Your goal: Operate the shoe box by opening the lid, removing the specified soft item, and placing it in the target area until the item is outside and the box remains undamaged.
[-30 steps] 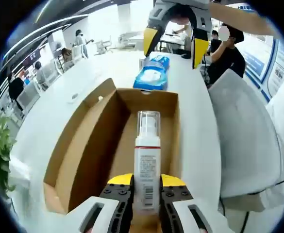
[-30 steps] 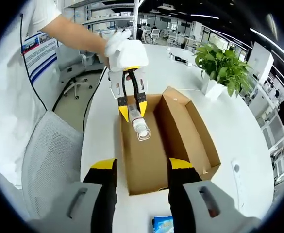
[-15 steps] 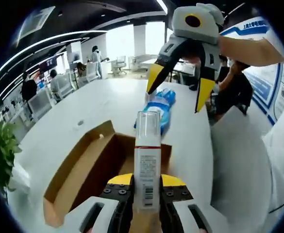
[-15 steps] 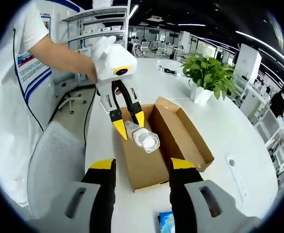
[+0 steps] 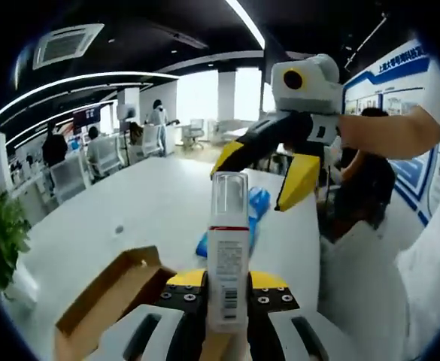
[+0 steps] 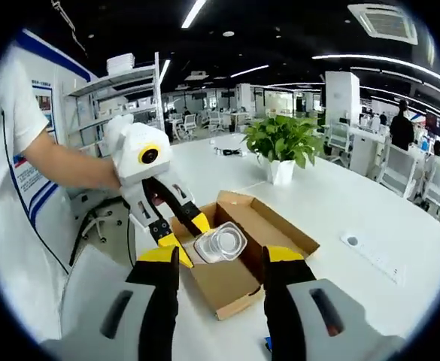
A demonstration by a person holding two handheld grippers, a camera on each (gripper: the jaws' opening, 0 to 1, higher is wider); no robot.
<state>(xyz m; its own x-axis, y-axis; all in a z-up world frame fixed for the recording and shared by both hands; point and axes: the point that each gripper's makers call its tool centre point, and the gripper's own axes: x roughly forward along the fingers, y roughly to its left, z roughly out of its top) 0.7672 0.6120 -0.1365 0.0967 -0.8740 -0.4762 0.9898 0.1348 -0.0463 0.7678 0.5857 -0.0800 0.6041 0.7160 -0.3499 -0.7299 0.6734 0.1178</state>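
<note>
Left gripper clenched on clear-capped bottle, held above the open shoe box at 7 o'clock. Right gripper released, empty. Blue packet on white table beyond at 12 o'clock.

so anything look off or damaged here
One oddity: the task names a soft item, yet the left gripper is shut on a rigid clear-capped pump bottle, held above the open shoe box. The box looks intact, with nothing spilled on the white table.
</note>
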